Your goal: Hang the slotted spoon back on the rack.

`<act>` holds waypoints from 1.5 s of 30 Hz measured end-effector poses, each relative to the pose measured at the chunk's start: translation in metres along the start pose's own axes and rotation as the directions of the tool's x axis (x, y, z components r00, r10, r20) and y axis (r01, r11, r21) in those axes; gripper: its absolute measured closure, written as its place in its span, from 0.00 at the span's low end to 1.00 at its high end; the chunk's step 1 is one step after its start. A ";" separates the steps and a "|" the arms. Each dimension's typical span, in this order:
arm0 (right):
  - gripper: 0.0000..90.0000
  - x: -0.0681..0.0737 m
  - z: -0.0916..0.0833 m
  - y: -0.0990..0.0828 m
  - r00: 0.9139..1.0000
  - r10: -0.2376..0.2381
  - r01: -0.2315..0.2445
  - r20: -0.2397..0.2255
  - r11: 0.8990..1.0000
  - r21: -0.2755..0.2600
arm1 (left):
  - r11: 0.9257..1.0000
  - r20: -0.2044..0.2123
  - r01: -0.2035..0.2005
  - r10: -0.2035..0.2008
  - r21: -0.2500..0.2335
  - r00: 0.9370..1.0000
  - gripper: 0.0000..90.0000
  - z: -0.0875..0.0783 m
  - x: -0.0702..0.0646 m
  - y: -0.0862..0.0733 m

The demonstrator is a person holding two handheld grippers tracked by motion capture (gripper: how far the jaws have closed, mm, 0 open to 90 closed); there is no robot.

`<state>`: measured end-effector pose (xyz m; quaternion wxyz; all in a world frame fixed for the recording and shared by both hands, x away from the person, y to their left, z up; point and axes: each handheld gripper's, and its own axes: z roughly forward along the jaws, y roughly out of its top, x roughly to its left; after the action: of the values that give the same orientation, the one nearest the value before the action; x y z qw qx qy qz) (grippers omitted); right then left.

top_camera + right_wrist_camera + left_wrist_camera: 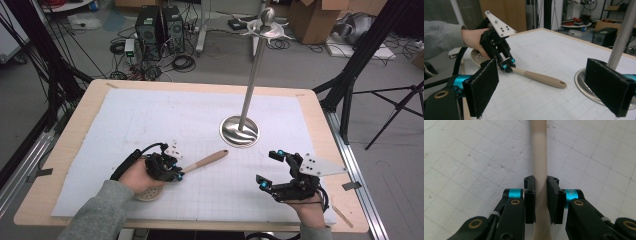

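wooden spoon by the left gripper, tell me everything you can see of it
The wooden spoon looks like pale, light-tan wood: a slim round handle ending in a rounded tip with a small hole, and a pale slotted head partly hidden under the person's left hand. It lies low across the white gridded mat, tip pointing toward the metal stand's base without touching it. The left gripper is shut on the handle near the head.

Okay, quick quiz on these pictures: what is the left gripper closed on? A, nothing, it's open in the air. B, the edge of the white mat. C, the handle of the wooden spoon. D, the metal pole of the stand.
C: the left gripper has its fingers pressed against both sides of the wooden spoon handle, while the stand rises apart from it.
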<state>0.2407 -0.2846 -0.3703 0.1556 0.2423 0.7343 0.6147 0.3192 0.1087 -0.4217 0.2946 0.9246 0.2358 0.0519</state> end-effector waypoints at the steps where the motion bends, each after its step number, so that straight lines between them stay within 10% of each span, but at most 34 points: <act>1: 0.12 0.000 0.000 0.000 1.000 0.001 -0.001 0.001 1.000 -0.003 | 1.000 0.002 0.004 -0.004 -0.002 1.000 0.86 0.000 0.000 0.000; 16: 0.12 0.000 -0.001 0.002 1.000 -0.015 0.015 0.019 1.000 -0.003 | 0.999 0.003 -0.028 0.028 -0.040 1.000 0.87 -0.007 -0.007 0.003; 45: 0.12 0.000 -0.002 0.003 1.000 -0.010 0.010 0.007 1.000 -0.003 | 0.983 -0.018 -0.012 0.009 -0.181 1.000 0.86 -0.073 0.003 0.020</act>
<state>0.2397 -0.2859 -0.3665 0.1615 0.2404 0.7342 0.6141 0.3123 0.1340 -0.3503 0.3750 0.8949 0.2277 0.0824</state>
